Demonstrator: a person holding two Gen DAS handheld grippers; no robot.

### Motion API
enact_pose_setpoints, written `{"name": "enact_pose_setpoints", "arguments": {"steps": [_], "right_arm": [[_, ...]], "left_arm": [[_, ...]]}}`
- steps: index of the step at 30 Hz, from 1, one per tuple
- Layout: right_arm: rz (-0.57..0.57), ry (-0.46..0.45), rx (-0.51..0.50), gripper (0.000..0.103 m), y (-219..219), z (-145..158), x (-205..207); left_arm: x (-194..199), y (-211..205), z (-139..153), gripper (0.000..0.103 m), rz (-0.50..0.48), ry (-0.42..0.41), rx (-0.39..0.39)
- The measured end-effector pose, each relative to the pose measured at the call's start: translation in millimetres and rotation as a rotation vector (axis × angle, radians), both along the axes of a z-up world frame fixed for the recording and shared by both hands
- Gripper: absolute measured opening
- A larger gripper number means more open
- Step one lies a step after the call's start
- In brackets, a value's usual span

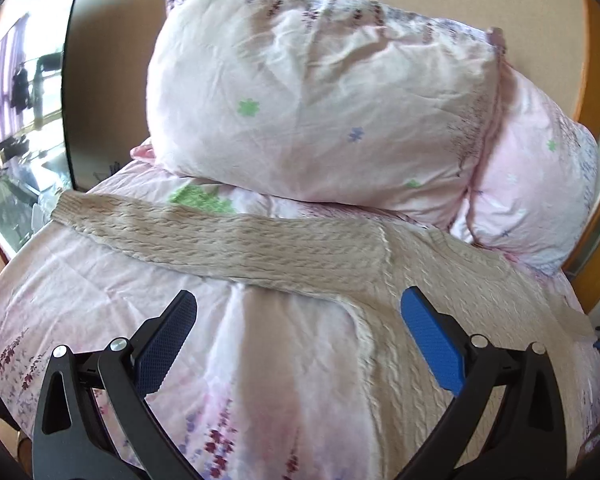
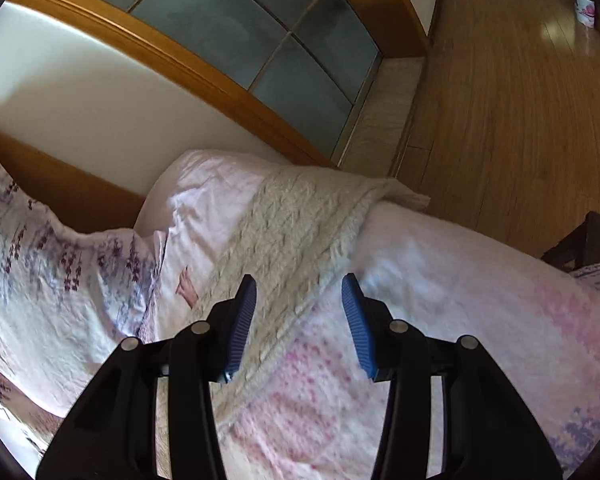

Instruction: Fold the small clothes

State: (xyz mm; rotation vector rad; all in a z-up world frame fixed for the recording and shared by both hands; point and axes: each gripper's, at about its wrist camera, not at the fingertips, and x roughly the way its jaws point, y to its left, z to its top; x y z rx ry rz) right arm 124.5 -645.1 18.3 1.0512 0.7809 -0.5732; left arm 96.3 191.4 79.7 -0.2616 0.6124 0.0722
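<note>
A beige cable-knit sweater [image 1: 440, 280] lies flat on the pink floral bedspread [image 1: 284, 360], one sleeve [image 1: 204, 232] stretched out to the left. My left gripper [image 1: 300, 312] is open and empty above the sweater's left side edge, below the armpit. In the right wrist view the sweater's other sleeve [image 2: 296, 224] runs away toward the bed's edge. My right gripper [image 2: 300, 300] is open and empty, its jaws on either side of that sleeve's lower edge, just above it.
Two pink floral pillows [image 1: 312, 100] lean on the wall behind the sweater. A dark screen [image 1: 28, 92] stands at far left. A wooden-framed glass door [image 2: 260, 28] and wooden floor [image 2: 520, 100] lie beyond the bed's edge on the right.
</note>
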Motion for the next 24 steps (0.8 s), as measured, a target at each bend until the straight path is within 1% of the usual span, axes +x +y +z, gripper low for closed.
{"name": "enact_pose_setpoints", "arguments": {"steps": [1,2,3,4,5,6,7,8,9,10,12,14,15,16,17,18,19,20,21,22,23,24], "right_arm": [[-0.009,-0.014,-0.003,0.045,-2,-3,4],[-0.020,-0.025,-0.004,0.042,-4,-6,8],[-0.028,-0.019,-0.008,0.024,-7,-10,12],[-0.035,0.006,-0.012,0.007,-9,-14,16],[-0.045,-0.012,-0.020,0.007,-8,-14,19],[-0.048,-0.023,-0.069,0.007,-3,-5,19],[-0.024,-0.057,-0.156,0.006,8,12,21],[0.036,-0.100,-0.261,0.006,30,32,27],[0.110,-0.143,-0.340,0.006,56,51,33],[0.198,-0.205,-0.390,0.006,88,68,39],[0.411,-0.329,-0.467,0.006,168,101,50],[0.659,-0.427,-0.508,0.006,260,118,59],[0.792,-0.442,-0.513,0.007,307,117,63],[0.941,-0.428,-0.495,0.013,355,109,69],[1.075,-0.388,-0.455,0.016,397,94,75],[1.184,-0.348,-0.398,0.025,432,77,78],[1.271,-0.306,-0.341,0.029,461,61,79],[1.314,-0.288,-0.306,0.029,478,52,75],[1.327,-0.289,-0.285,0.032,485,47,71],[1.312,-0.301,-0.279,0.041,485,46,69],[1.281,-0.312,-0.285,0.048,479,48,64],[1.241,-0.321,-0.297,0.058,464,54,55]], "left_arm": [[3,13,-1,0.102,0.029,0.005,-0.027],[6,26,-3,0.102,0.062,0.010,-0.056],[8,37,-5,0.102,0.083,0.011,-0.091],[10,50,-7,0.102,0.095,0.005,-0.139],[11,60,-10,0.101,0.114,0.003,-0.171],[10,68,-11,0.099,0.136,0.002,-0.197],[9,78,-12,0.097,0.155,0.000,-0.225],[8,87,-13,0.097,0.172,-0.005,-0.249],[7,95,-14,0.096,0.189,-0.011,-0.270],[6,103,-14,0.096,0.210,-0.016,-0.288],[6,117,-17,0.095,0.235,-0.032,-0.336],[10,127,-22,0.094,0.262,-0.030,-0.383],[12,132,-26,0.094,0.275,-0.023,-0.408],[15,136,-31,0.092,0.290,-0.013,-0.433],[17,141,-35,0.090,0.306,0.000,-0.455],[20,145,-39,0.086,0.319,0.013,-0.479],[21,151,-44,0.084,0.332,0.023,-0.507],[21,156,-47,0.084,0.343,0.021,-0.535],[21,163,-51,0.082,0.359,0.017,-0.560],[22,169,-53,0.081,0.373,0.017,-0.577],[23,174,-56,0.081,0.389,0.020,-0.584],[25,180,-57,0.081,0.406,0.023,-0.589]]}}
